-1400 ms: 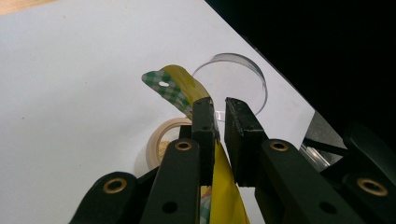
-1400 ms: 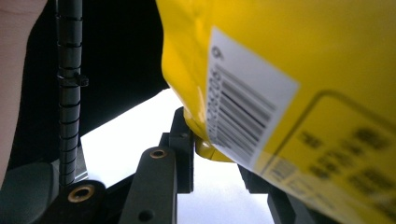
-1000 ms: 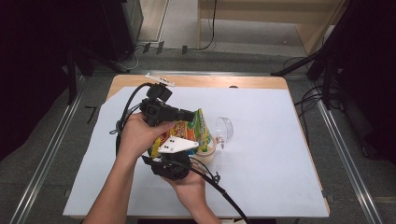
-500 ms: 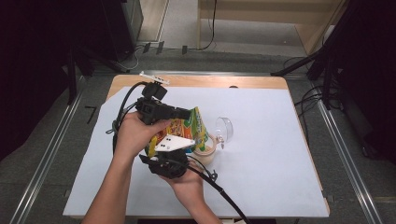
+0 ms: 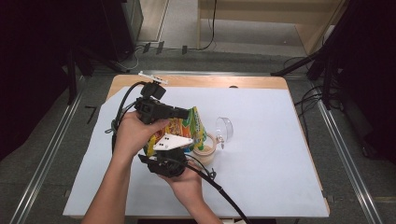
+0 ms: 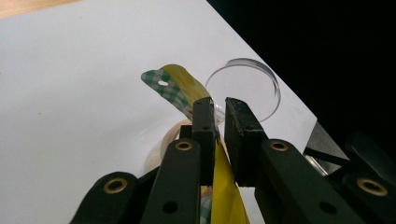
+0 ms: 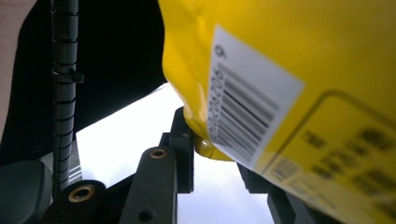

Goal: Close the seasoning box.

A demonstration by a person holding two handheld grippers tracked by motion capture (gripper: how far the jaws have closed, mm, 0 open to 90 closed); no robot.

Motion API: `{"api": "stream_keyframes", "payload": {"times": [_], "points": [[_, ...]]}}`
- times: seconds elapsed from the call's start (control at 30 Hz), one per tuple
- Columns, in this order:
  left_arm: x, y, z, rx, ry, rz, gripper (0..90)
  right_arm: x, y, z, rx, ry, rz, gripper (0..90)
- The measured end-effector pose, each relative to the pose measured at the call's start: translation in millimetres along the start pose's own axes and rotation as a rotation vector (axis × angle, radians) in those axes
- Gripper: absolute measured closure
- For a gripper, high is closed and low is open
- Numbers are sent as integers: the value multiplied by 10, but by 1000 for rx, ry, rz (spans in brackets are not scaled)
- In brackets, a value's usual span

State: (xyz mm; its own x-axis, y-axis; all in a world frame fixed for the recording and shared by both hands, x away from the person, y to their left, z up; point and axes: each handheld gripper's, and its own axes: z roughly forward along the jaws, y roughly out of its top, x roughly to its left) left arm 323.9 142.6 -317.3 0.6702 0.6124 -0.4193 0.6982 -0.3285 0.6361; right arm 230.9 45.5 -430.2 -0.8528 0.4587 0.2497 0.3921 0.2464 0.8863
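A yellow, orange and green snack bag [image 5: 184, 130] hangs over the white table cover [image 5: 261, 177], held from both ends. My left gripper [image 5: 186, 113] reaches in from the left and is shut on the bag's top edge [image 6: 219, 186], beside its green-checked flap [image 6: 175, 86]. My right gripper [image 5: 173, 148], under its grey three-cornered plate, is shut on the bag's lower corner [image 7: 208, 149], where a barcode label [image 7: 252, 107] faces the camera. Just below and right of the bag stands a small beige cup [image 5: 205, 150], also seen past the left jaws as a pale rim [image 6: 170, 137].
A clear round lid [image 5: 226, 129] leans beside the cup, on its right [image 6: 245, 88]. The cover leaves a strip of wooden tabletop [image 5: 210, 81] bare along the far edge. Black cables trail from both grippers, one toward the near edge [image 5: 224, 196]. Metal rails run along both sides of the table.
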Motion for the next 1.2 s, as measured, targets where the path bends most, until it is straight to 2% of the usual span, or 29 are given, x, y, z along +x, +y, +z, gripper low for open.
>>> {"api": "stream_keyframes", "payload": {"times": [0.63, 0.83, 1.2], "points": [[-1, -1, -3, 12, -11, -5, 830, 29, -7, -14, -2, -3, -8, 721], [-44, 4, -17, 12, 0, 1, 828, 46, 5, -31, -14, 8, 1, 722], [-38, 5, 0, 16, 0, 3, 826, 46, 2, -40, -10, 11, 10, 722]]}}
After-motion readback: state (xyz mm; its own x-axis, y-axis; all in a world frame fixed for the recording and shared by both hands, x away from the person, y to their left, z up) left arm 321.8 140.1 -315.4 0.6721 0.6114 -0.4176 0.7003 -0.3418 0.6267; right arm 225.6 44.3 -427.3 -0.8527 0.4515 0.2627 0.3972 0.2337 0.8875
